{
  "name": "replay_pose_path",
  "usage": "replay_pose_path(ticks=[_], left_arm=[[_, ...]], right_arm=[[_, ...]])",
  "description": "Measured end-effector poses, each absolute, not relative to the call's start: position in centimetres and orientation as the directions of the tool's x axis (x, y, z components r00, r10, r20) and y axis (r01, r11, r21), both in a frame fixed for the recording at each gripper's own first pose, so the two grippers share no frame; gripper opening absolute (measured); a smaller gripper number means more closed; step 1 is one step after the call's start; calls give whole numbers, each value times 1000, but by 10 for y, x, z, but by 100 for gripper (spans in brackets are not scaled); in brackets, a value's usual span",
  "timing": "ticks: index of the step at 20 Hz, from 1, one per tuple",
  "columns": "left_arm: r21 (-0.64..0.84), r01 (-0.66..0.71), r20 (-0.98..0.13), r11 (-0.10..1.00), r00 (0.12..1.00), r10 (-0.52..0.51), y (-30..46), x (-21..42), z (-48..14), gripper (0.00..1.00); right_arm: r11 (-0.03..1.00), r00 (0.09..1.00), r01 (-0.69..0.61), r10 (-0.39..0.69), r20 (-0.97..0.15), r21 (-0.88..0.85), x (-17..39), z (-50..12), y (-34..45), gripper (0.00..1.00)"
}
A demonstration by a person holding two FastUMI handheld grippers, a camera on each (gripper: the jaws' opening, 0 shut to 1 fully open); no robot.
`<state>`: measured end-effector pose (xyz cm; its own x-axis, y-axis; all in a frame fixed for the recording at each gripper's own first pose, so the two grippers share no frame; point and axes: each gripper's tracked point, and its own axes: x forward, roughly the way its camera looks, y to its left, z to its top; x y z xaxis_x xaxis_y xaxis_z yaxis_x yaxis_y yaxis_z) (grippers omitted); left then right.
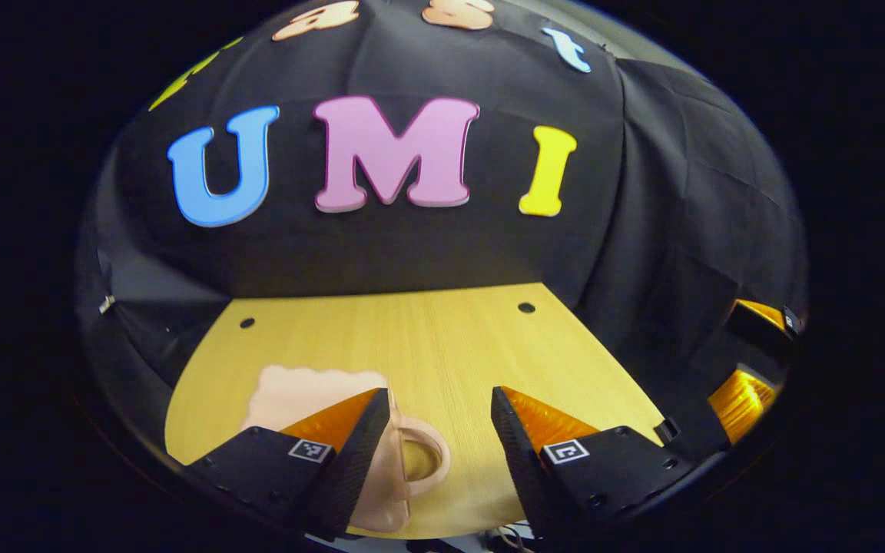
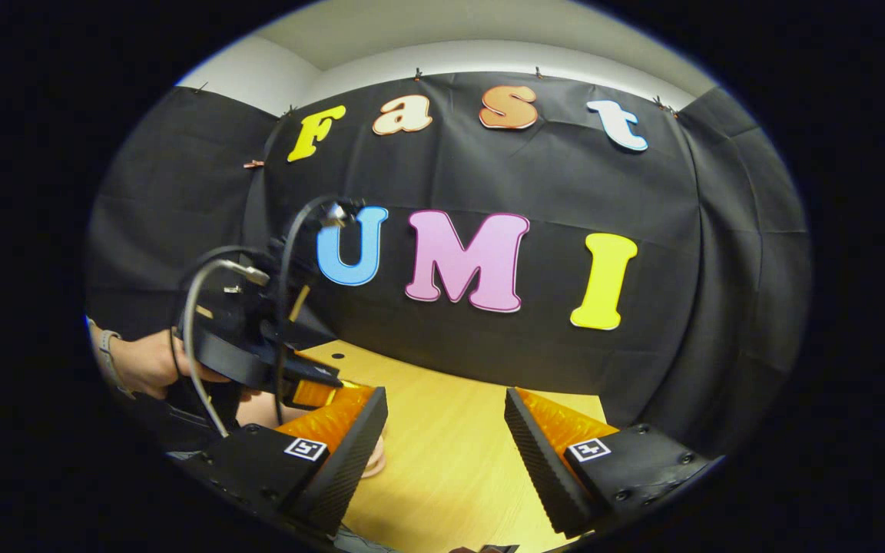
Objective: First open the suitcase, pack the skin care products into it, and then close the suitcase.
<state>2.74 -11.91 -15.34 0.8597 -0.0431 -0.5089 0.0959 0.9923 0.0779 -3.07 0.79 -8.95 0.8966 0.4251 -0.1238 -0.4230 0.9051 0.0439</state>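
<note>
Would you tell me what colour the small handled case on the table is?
Pale pink case, clearest in the left gripper view.

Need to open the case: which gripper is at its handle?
The left gripper: the handle of the pink case lies between its open fingers; the right gripper frames bare table.

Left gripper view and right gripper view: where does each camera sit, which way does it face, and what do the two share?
Left gripper view: rides on the left gripper, facing forward over the wooden table toward the black cloth wall; its own two fingers are apart, with a pink handled item behind one.
Right gripper view: rides on the right gripper, facing the same wall, fingers apart; the left gripper and the hand holding it show at left.
Shared: the table and the wall.
</note>
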Motion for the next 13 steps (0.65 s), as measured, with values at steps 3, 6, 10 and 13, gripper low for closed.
replay_pose_path(ticks=[3,6,10,13], left_arm=[[153,133,-337,979,939,-75,-143,7,-93,88],[208,87,-193,974,980,-46,-130,-10,-37,98],[111,15,-91,994,996,-5,-114,-23,-12,99],[95,12,-96,995,995,-3,-93,-29,-10,98]], right_arm=[[921,917,-390,390,-81,25,-18,-56,10,96],[945,945,-327,327,-19,23,-9,-21,9,94],[964,964,-267,267,24,2,-14,4,17,94],[968,966,-253,252,64,2,-17,20,33,96]])
